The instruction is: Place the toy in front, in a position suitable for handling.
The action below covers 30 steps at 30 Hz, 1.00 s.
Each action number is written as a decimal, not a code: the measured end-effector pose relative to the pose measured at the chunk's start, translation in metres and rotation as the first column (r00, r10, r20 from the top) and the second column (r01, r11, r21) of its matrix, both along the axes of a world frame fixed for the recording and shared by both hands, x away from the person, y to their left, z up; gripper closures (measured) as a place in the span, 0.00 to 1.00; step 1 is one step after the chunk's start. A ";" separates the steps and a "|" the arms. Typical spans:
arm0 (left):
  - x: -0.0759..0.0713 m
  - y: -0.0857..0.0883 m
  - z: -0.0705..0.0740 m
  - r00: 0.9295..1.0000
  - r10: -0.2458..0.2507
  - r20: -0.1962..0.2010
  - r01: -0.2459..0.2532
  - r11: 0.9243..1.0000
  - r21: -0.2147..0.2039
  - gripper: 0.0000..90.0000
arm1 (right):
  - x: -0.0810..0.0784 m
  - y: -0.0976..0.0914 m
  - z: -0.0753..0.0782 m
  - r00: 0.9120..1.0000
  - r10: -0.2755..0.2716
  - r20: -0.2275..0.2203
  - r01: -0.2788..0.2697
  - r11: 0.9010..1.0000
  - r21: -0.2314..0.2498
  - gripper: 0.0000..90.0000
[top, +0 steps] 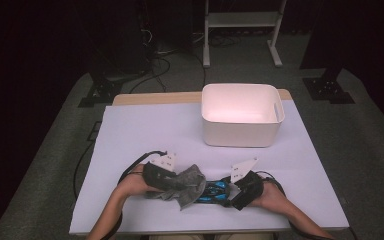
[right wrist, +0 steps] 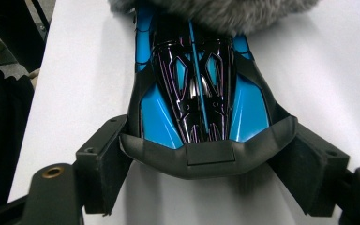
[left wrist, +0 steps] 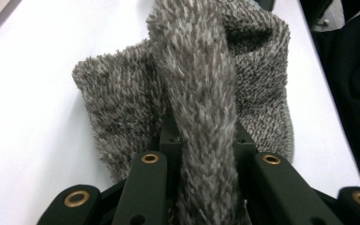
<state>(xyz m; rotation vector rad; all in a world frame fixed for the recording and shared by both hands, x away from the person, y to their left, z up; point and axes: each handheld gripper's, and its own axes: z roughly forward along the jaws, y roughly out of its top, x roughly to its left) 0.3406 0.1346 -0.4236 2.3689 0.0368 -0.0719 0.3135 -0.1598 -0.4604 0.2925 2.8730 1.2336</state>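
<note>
A grey fuzzy cloth (top: 184,184) lies bunched on the white table near its front edge. My left gripper (top: 169,181) is shut on a fold of it. In the left gripper view the fold of cloth (left wrist: 192,93) runs up between the two black jaws of my left gripper (left wrist: 205,138). A blue and black toy car (top: 213,191) sits just right of the cloth, its nose under the cloth's edge. My right gripper (top: 230,194) holds the car by its rear. In the right gripper view the car (right wrist: 192,84) has its dark rear wing clamped by my right gripper (right wrist: 206,161), with the cloth (right wrist: 215,11) over its front.
A white plastic bin (top: 240,127) stands at the back right of the table (top: 145,135). Beyond the table are a dark floor with cables and a white metal frame (top: 242,20). The person's forearms come in at the bottom edge.
</note>
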 end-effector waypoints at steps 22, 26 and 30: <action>0.000 -0.069 0.015 0.983 -0.182 -0.001 0.182 0.982 0.046 0.82 | -0.001 0.000 0.000 1.000 -0.003 0.002 0.003 1.000 -0.004 0.26; 0.003 -0.043 0.015 0.994 -0.112 0.000 0.112 0.991 0.074 0.82 | -0.001 0.000 0.000 1.000 -0.005 0.003 0.005 1.000 -0.001 0.26; 0.003 -0.019 0.011 0.998 -0.058 -0.007 0.058 0.995 0.087 0.82 | -0.001 0.000 0.000 1.000 -0.010 0.000 0.010 1.000 0.005 0.25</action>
